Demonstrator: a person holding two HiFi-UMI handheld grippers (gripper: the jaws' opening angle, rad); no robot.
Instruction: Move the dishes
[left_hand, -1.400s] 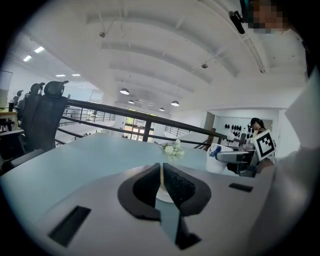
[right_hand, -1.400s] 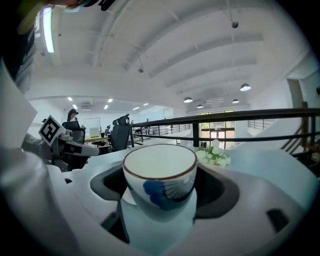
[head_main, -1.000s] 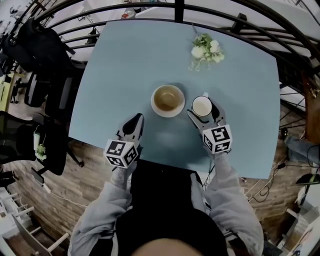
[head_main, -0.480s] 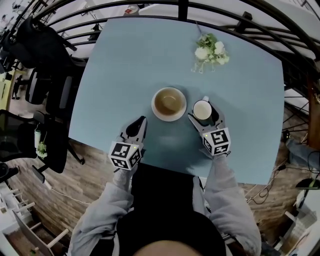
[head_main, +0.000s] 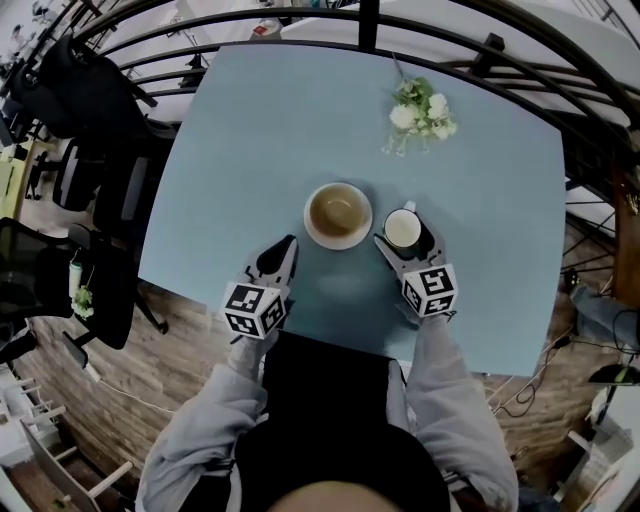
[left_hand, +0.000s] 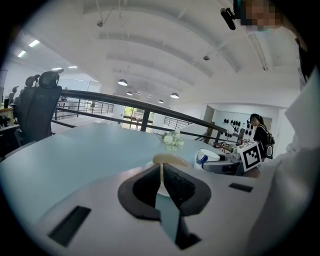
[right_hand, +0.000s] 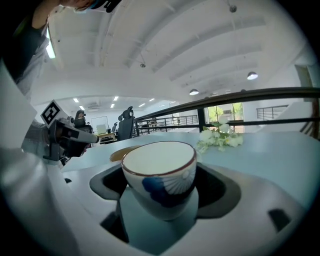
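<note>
head view: my right gripper (head_main: 404, 237) clamps the cup (right_hand: 159, 172) beside the bowl (head_main: 338, 214), left gripper (head_main: 277, 254) closed empty near it; neither dish looks relocated yet.

Open-plan office, upper level. Black high-backed office chairs (head_main: 100, 190) crowd the left edge of the head view. One more chair (left_hand: 42, 107) stands at the left of the left gripper view. A black metal railing (head_main: 360, 25) curves round the pale blue counter (head_main: 260, 130). Wood-plank floor (head_main: 170, 345) at lower left. White vaulted ceiling (left_hand: 165, 45) with round lamps (left_hand: 122, 82). Further chairs and desks (right_hand: 125, 122) under strip lights, left of centre in the right gripper view.
</note>
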